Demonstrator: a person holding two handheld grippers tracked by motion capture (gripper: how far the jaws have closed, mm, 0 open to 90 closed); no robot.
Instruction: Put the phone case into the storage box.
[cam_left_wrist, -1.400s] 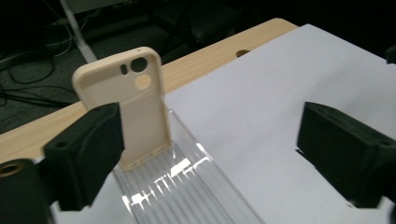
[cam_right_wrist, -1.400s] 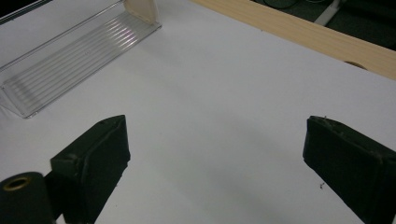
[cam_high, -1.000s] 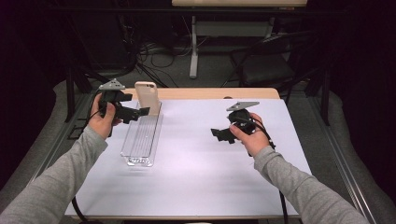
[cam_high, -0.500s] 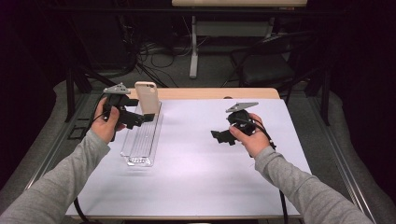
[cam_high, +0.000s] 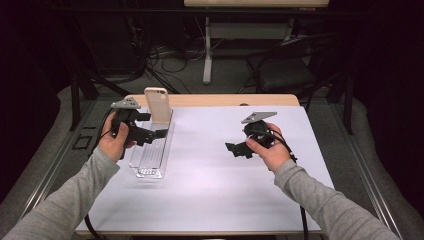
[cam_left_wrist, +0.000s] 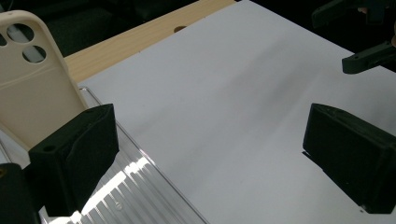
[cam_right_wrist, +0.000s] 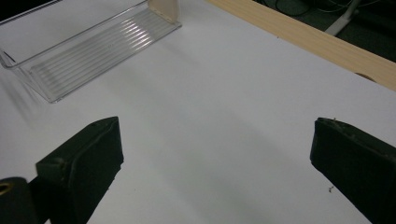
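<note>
Your left gripper (cam_high: 159, 134) is spread wide with nothing between the jaws, hanging right over the clear tray (cam_high: 145, 159). The cream phone case (cam_high: 157, 104) stands upright at the tray's far end, just beyond your left gripper and close beside one jaw in the left gripper view, not touching as far as I can tell. Your right gripper (cam_high: 234, 149) is spread open too, above bare white counter (cam_high: 200, 190), with the tray well off ahead of it.
</note>
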